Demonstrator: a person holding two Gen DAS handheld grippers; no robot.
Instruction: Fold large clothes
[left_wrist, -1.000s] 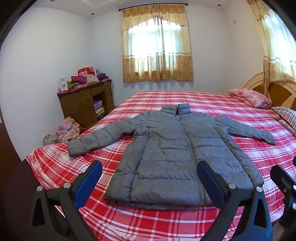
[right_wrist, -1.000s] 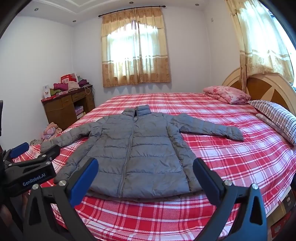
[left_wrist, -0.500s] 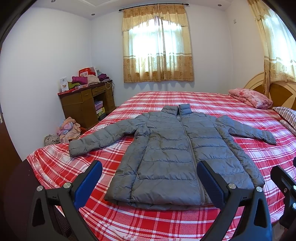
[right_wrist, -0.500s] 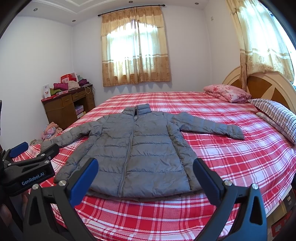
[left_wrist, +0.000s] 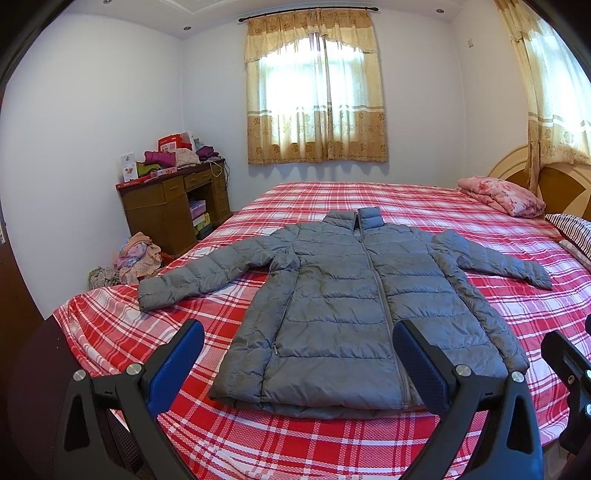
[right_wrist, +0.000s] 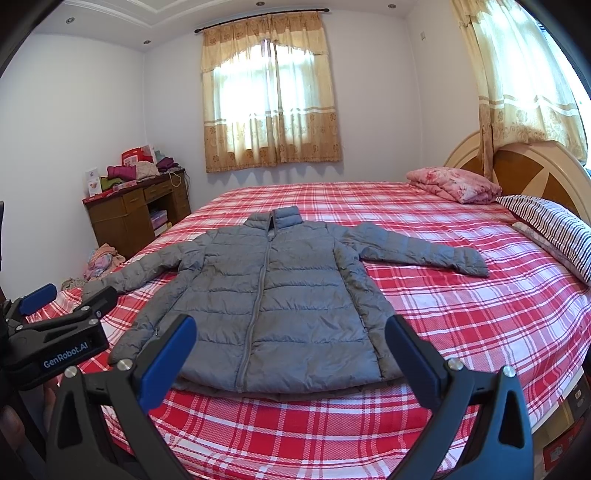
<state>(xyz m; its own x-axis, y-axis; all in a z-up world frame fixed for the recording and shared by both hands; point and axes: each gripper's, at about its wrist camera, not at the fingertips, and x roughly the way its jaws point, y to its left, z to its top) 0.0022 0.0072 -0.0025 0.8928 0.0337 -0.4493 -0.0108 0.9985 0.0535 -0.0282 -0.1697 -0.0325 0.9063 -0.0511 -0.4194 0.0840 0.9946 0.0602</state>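
Observation:
A grey puffer jacket (left_wrist: 347, 302) lies flat and zipped on the red plaid bed (left_wrist: 332, 446), collar far, both sleeves spread out; it also shows in the right wrist view (right_wrist: 273, 299). My left gripper (left_wrist: 297, 354) is open and empty, held above the bed's near edge before the jacket's hem. My right gripper (right_wrist: 290, 350) is open and empty, also just short of the hem. The left gripper's body (right_wrist: 55, 343) shows at the left of the right wrist view.
A pink folded quilt (right_wrist: 454, 188) and striped pillow (right_wrist: 554, 229) lie by the headboard (right_wrist: 535, 170) at the right. A wooden desk (left_wrist: 173, 210) piled with items stands at the left wall, with a clothes heap (left_wrist: 136, 254) on the floor.
Both views have shifted only slightly; the jacket and both grippers stay as they were.

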